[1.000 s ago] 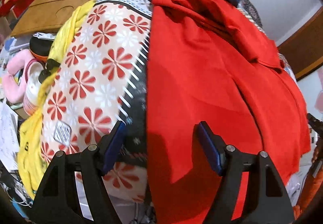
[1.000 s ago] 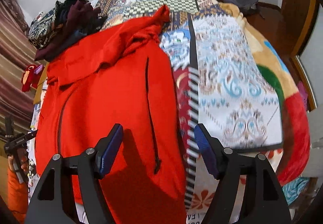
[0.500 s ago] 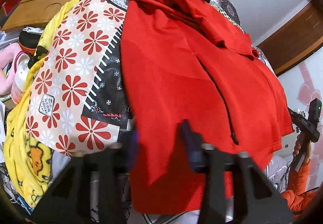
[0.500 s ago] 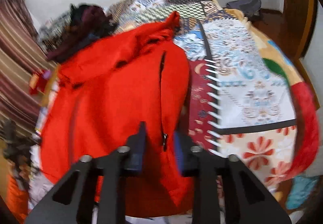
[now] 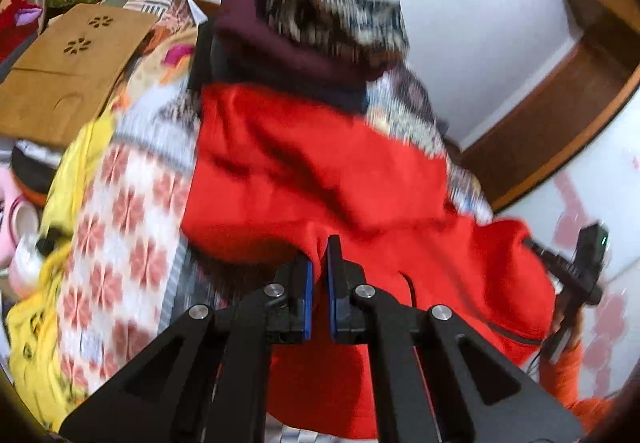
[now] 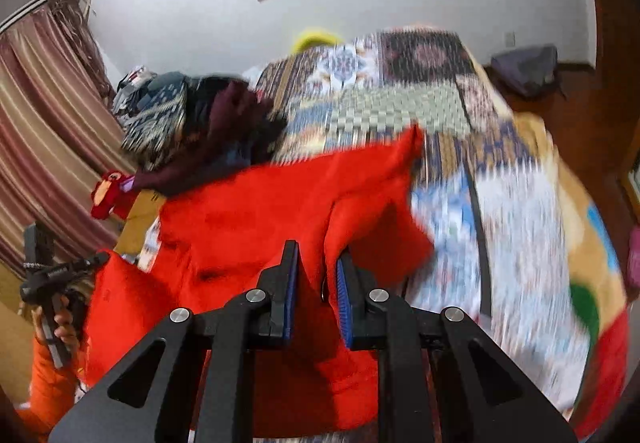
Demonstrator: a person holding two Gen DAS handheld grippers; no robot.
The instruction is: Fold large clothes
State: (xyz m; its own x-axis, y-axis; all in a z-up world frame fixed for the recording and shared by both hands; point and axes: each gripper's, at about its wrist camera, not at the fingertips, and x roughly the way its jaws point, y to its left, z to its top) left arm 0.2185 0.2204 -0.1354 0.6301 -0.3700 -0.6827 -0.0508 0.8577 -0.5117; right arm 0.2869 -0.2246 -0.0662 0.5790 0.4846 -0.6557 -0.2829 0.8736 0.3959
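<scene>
Between the blue pads of each tool: one red garment (image 5: 320,171), its near hem pinched. Left gripper (image 5: 319,275) clamped narrow on a hem fold; right gripper (image 6: 316,283) closed on the zip edge, cloth bunched in its gap. Step, by my reading: first fold, hem lifted off the patchwork bedspread (image 6: 500,211). Next: carry both corners forward together, level. Beyond: dark clothes pile (image 5: 304,39) crowds the far edge; open bed lies right of the right gripper.

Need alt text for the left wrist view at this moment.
The left gripper is shut on the lifted hem of a red jacket spread over a patterned bedspread. A pile of dark clothes sits beyond it; the frame is motion-blurred.
</scene>
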